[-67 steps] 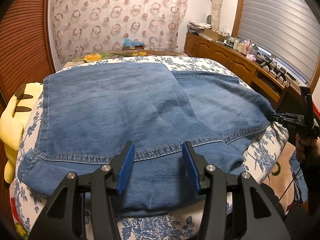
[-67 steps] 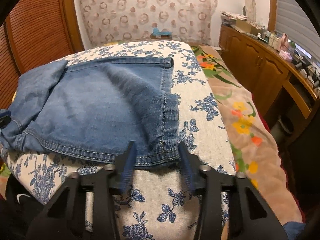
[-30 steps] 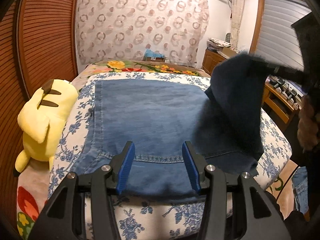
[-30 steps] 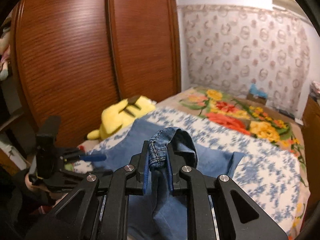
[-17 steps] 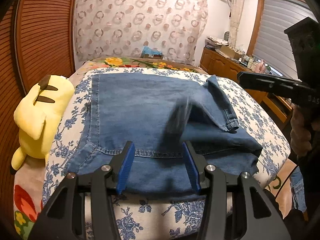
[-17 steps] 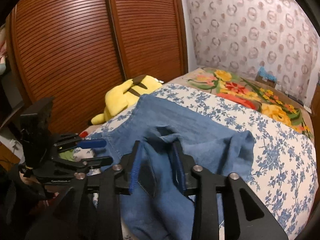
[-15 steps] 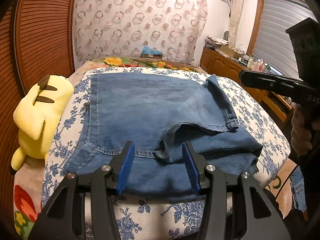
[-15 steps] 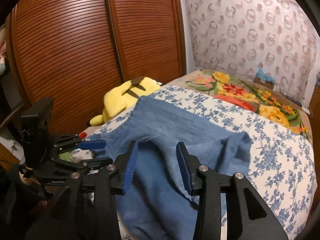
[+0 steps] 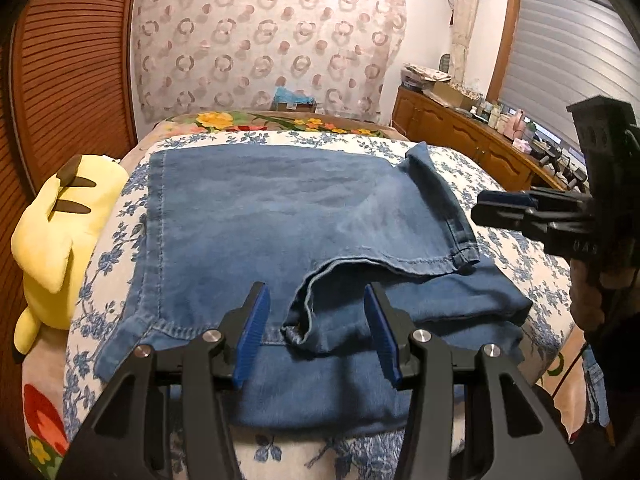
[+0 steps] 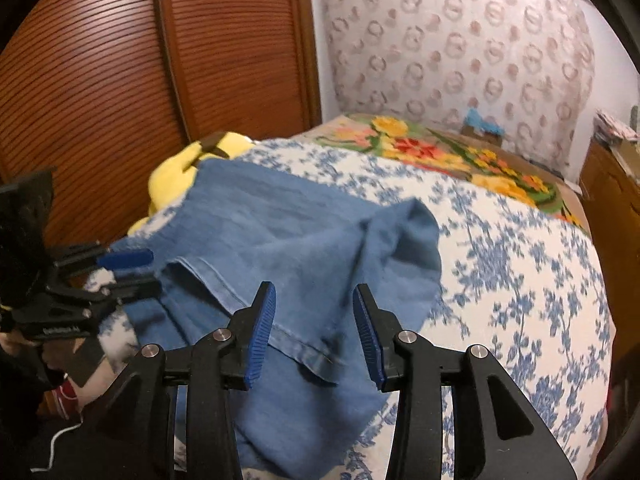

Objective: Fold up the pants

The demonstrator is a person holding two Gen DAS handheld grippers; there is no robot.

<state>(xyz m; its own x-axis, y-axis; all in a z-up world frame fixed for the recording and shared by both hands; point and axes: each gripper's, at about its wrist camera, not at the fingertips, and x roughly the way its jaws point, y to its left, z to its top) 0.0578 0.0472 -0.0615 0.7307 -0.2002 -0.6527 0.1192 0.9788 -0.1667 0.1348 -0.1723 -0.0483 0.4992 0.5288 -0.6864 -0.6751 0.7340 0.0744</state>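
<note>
Right gripper [image 10: 314, 334] is hanging over the near edge of the jeans [image 9: 280, 216], jaws partway apart w/ nothing pinched; they've just been opening, and the denim is lying under them, not between the pads. Left gripper [image 9: 316, 334] is hovering at the front of the bed too, jaws standing at a middling gap, blue pads clear of the cloth, nothing held. Jeans are lying flat across the blue-flowered sheet [image 9: 516, 264], w/ one leg flap [image 9: 400, 232] folded over on top, its hem running diagonal toward my left gripper and ending in a loose, rumpled corner just ahead of the pads. I'm seeing the right gripper from the left cam as well [image 9: 532, 210], off past the right edge of the jeans, over the sheet, w/ my hand [image 9: 592, 300] wrapped on its handle. From the right cam the left gripper [image 10: 120, 270] is sitting at the far side of the denim, near the yellow plush toy [image 9: 60, 236], which is lying beside the jeans by the slatted wooden doors [image 10: 120, 80]. Right cam pic is a bit blurred, so fine detail there I can't tell.
</note>
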